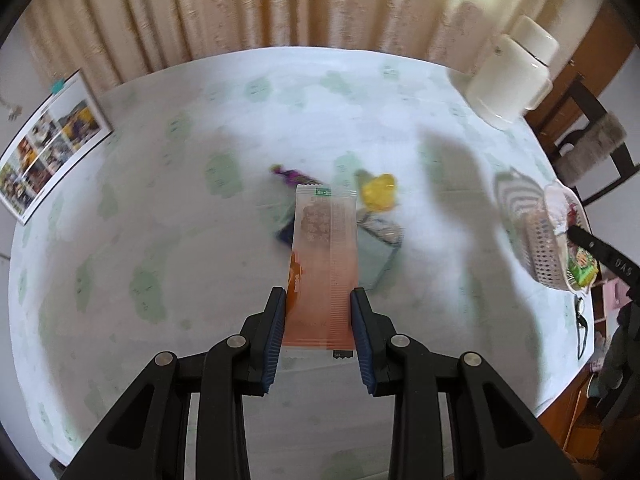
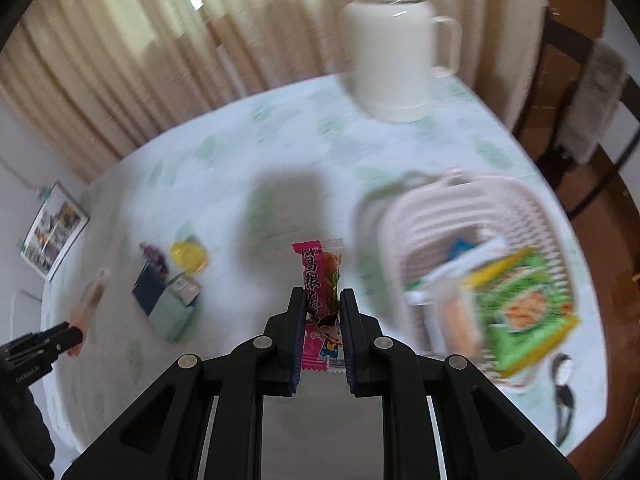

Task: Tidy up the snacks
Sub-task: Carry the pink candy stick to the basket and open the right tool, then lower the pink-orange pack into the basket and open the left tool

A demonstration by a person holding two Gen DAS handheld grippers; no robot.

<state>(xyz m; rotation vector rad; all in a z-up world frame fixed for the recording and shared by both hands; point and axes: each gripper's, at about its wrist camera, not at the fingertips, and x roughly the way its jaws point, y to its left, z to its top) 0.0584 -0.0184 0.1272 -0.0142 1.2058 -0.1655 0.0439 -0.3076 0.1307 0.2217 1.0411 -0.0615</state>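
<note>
Between your left tongs (image 1: 319,300) sits a long, flat orange plastic snack packet (image 1: 322,264), clenched across its near end and held above the counter (image 1: 160,200); light, limp film, so take it across the width. Loose snacks lie beyond, and the white slatted plastic basket (image 1: 532,240) stands far right.

Your right tongs (image 2: 323,304) are clenched on a small pink candy wrapper (image 2: 320,280) at mid-length, above the counter just left of the basket. It's crinkly and slippery; keep the grip firm.

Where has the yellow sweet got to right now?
The yellow sweet lies on the table, left in the right wrist view, beside the purple wrapper and just behind the small boxes, far from the basket.
</note>
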